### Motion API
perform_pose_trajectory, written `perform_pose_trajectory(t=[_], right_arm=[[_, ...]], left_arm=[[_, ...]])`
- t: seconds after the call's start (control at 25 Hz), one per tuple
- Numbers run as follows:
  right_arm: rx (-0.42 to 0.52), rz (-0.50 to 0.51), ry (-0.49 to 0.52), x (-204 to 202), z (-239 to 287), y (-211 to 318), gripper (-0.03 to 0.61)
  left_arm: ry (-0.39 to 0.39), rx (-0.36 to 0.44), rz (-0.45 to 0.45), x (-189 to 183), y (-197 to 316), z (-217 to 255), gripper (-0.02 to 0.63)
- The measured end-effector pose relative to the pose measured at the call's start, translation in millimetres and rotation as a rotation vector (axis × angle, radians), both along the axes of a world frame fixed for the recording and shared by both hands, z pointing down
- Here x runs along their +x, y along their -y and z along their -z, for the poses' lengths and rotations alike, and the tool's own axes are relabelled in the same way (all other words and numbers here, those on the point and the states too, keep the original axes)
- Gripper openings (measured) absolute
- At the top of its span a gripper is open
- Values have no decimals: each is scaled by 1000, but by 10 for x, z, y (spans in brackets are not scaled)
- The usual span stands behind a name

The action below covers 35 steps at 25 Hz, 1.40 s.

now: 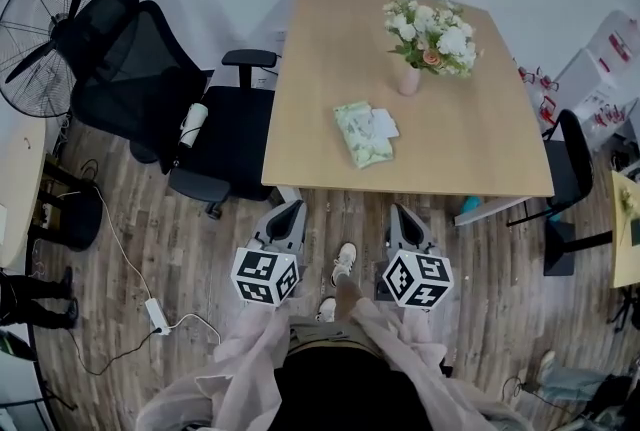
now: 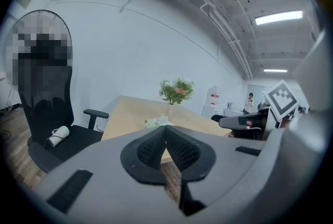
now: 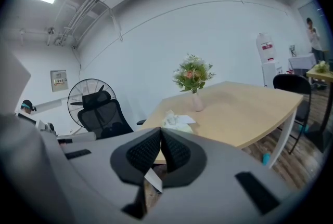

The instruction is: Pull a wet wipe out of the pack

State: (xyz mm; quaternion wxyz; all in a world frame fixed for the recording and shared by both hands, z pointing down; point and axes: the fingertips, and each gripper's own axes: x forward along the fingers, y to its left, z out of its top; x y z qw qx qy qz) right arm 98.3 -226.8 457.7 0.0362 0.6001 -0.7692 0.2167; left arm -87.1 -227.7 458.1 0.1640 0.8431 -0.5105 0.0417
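Head view: The table (image 1: 470,149) carries a pack (image 1: 360,137) lying flat around its middle, somewhat nearer the near edge than the far one. A white wipe (image 1: 384,124) sticks out of the pack on its right side. A vase of flowers (image 1: 428,37) stands beyond the pack, toward the far right corner, apart from it. Both grippers are off the table, over the wood floor (image 1: 180,269) short of the near edge, pointing at the table. The left gripper (image 1: 293,207) is on the left and the right gripper (image 1: 398,211) on the right, well apart, with the person's shoe (image 1: 344,261) between them. A black chair (image 1: 150,89) stands off the left edge, with a fan (image 1: 45,34) behind it.

Left gripper view: The left gripper (image 2: 166,128) has its jaws pressed together with nothing between them. The pack (image 2: 156,122) lies ahead on the table (image 2: 130,111), not touched. The flowers (image 2: 178,90) stand behind it.

Right gripper view: The right gripper (image 3: 160,132) is likewise closed and empty. The pack (image 3: 177,121) lies ahead near the table's (image 3: 250,108) near edge, clear of the jaws. The flowers (image 3: 193,75) stand beyond it, and the fan (image 3: 88,94) is at the left.
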Motion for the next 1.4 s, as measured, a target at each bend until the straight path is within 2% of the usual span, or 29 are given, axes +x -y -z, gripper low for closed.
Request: perform_pose_trajectory(t=[0.52, 1.0, 1.4], right_arm=[[-45, 36, -15, 3, -99, 708, 11], [-66, 70, -9, 140, -207, 1329, 11], [-84, 119, -13, 118, -297, 1743, 12]], left_arm=[[-3, -26, 39, -6, 677, -61, 10], [18, -41, 59, 148, 1269, -142, 11], [29, -58, 88, 166, 1623, -217, 11]])
